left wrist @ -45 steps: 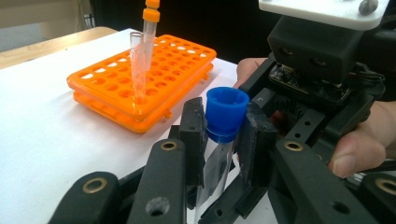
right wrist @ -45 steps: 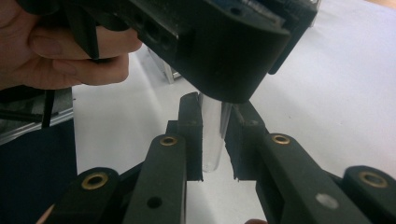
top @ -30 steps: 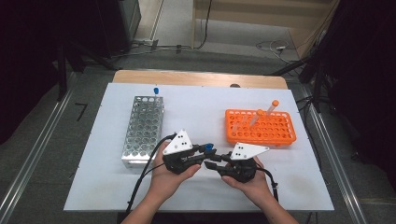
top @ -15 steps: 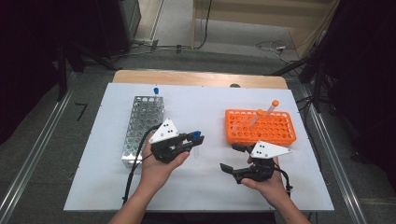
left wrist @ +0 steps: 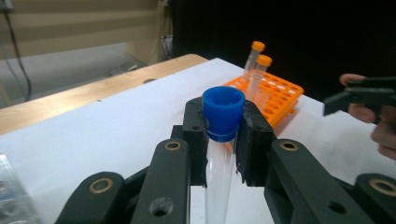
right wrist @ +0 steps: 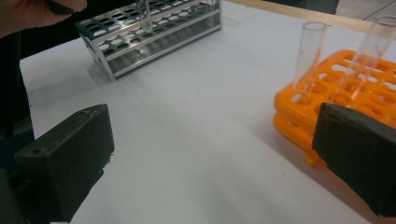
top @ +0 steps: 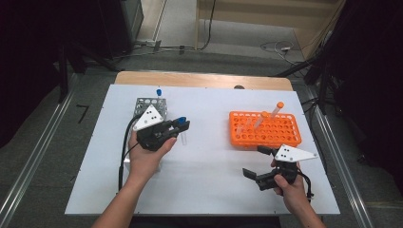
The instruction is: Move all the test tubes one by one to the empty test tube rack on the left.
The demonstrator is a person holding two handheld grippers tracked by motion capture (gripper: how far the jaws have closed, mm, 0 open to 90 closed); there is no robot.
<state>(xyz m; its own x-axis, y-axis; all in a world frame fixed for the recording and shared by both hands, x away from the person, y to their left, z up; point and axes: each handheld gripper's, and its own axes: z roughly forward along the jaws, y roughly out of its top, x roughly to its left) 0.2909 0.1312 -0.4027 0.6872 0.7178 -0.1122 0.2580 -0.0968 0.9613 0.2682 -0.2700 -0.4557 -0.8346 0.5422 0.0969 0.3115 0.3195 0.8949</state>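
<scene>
A clear tube with a blue cap [top: 180, 121] is clamped just below the cap by my left gripper [top: 182, 126], which is shut on it and held beside the metal rack [top: 148, 104]. The left gripper view has the cap [left wrist: 223, 109] standing up between the two jaws. My right gripper [top: 255, 162] is near the front right, below the orange rack [top: 287, 138]. Its jaws have just been opening and stand wide with nothing between them, as the right gripper view confirms [right wrist: 215, 158].
Two orange-capped tubes [top: 279, 105] stand in the orange rack. Another blue-capped tube [top: 158, 91] sits at the metal rack's far end. White table surface [top: 209, 161] lies between the racks. A wooden strip [top: 199, 80] runs along the far edge.
The grippers were together at the table's middle and have parted. The left went left and back with the tube. The right let go, opened and moved right toward the front.
</scene>
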